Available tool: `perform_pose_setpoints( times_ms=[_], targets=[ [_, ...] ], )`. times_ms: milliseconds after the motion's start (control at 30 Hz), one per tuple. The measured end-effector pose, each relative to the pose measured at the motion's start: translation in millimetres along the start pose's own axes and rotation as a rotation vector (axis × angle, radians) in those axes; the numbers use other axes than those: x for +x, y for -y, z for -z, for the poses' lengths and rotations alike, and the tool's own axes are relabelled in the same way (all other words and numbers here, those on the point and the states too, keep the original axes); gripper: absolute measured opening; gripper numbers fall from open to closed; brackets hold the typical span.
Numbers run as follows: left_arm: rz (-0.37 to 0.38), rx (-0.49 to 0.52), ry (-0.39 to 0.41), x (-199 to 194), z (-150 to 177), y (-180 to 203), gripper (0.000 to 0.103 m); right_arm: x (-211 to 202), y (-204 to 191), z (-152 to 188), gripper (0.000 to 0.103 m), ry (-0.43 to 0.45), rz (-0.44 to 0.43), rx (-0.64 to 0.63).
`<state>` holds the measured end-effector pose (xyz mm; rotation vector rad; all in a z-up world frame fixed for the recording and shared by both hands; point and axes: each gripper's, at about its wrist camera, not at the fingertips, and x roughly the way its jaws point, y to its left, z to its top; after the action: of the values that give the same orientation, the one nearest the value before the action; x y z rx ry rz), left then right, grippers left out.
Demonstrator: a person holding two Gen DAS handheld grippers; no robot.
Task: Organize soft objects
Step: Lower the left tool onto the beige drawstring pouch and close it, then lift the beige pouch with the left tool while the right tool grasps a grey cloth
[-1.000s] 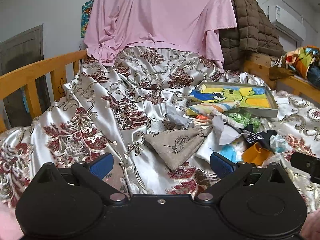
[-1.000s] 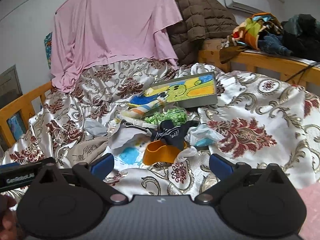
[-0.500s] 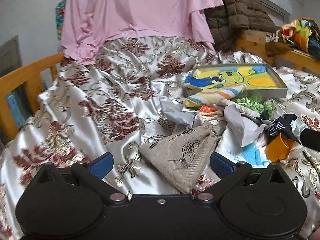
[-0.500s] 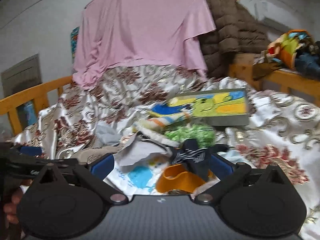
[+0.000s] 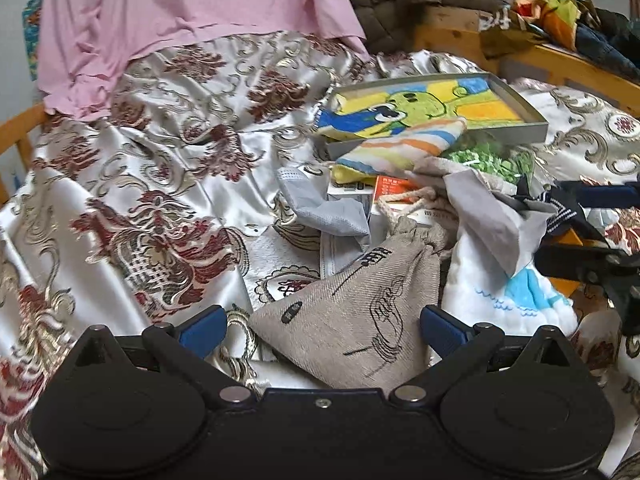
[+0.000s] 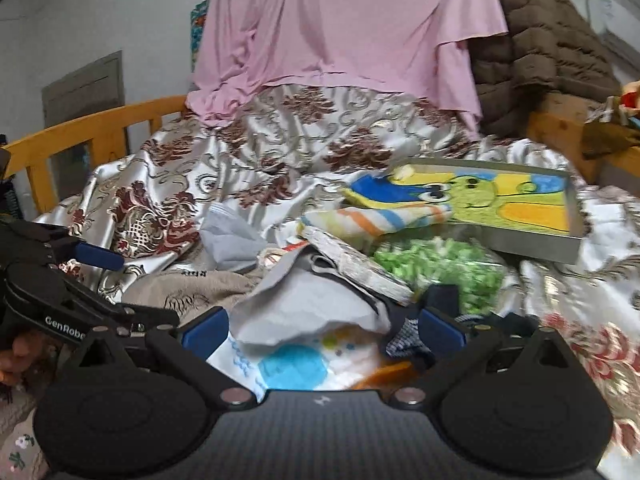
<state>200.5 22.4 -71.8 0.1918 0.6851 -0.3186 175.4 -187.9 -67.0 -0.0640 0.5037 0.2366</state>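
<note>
A pile of soft things lies on the satin bedspread. My left gripper is open, its blue fingertips either side of a beige drawstring pouch with a black drawing. My right gripper is open over a white cloth with a blue print, beside a grey cloth and a dark striped cloth. A striped towel, a green speckled bag and a grey face mask lie further back. The pouch also shows in the right wrist view.
A grey tray holding a cartoon-print cloth sits behind the pile. A pink sheet and a brown quilted jacket hang at the back. Wooden bed rails run on the left and right. Small boxes lie in the pile.
Both grippers have moved forward and down toward the pile. The left one now straddles the beige pouch; the right one has swung left over the white cloth.
</note>
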Motion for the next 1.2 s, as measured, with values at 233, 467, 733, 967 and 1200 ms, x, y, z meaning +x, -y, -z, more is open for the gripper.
perform_pose_setpoints(
  times_ms=[233,467,733,967,1200],
  targets=[
    [0.097,0.029,-0.043,17,-4,-12,0.101,28,5,-4,0.102,-0.019,-0.055,-0.011],
    [0.178,-0.028,-0.052,22,-3,-21,0.089,40,11,-4,0.093,-0.039,-0.090,0.035],
    [0.237,-0.114,-0.081,21,-2,-24,0.079,42,11,-1,0.084,-0.051,-0.080,0.046],
    [0.254,-0.106,-0.069,15,-4,-17,0.058,38,9,0,0.069,-0.048,-0.062,0.051],
    [0.216,-0.118,-0.033,9,-6,-14,0.045,34,6,-2,0.050,-0.044,-0.065,0.040]
  ],
)
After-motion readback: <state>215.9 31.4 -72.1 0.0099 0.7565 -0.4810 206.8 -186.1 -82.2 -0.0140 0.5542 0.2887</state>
